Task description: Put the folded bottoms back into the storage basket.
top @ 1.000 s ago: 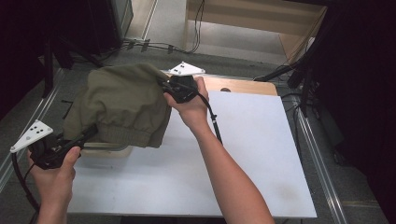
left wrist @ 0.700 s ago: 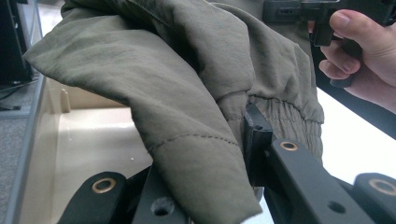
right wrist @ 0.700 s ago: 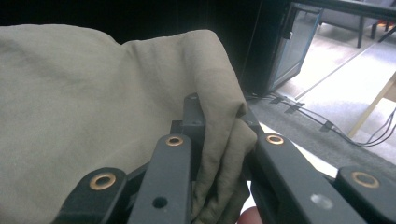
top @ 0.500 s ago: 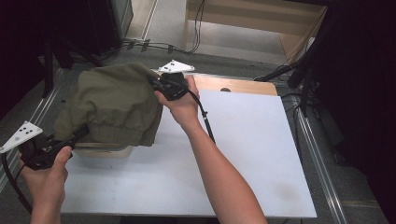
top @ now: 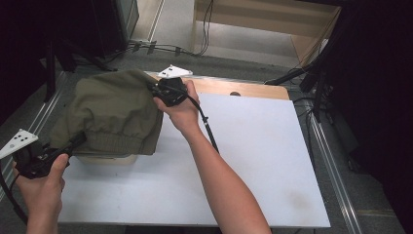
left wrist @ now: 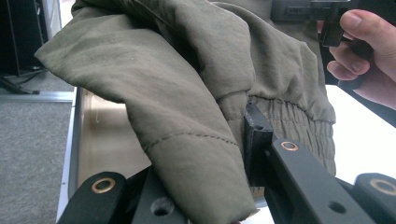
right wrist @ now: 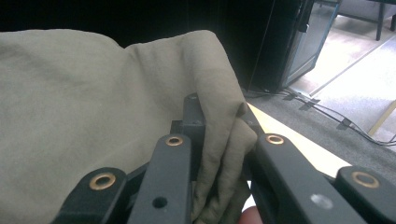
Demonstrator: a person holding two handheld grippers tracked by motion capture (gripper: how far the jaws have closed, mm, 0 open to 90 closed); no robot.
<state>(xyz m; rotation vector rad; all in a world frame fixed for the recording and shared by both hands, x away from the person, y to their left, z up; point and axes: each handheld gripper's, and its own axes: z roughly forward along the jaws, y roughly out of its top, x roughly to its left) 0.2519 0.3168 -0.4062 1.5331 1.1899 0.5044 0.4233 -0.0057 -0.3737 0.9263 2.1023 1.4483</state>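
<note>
We see an olive-green garment (top: 109, 109) bunched at the left of the frame over the bench (top: 253, 161). Our left hand-held gripper (top: 73, 142) pinches its lower hem; our right hand-held gripper (top: 155, 90) clamps a fold at its upper right edge.

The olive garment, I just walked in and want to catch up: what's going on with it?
A person holds a claw in each hand, both clamped on the olive garment. The left claw grips it near the elastic hem, at the table's left edge; the right claw pinches a fold at the far side. The garment hangs spread between them over the left end of the white table, above a shallow tray.
</note>
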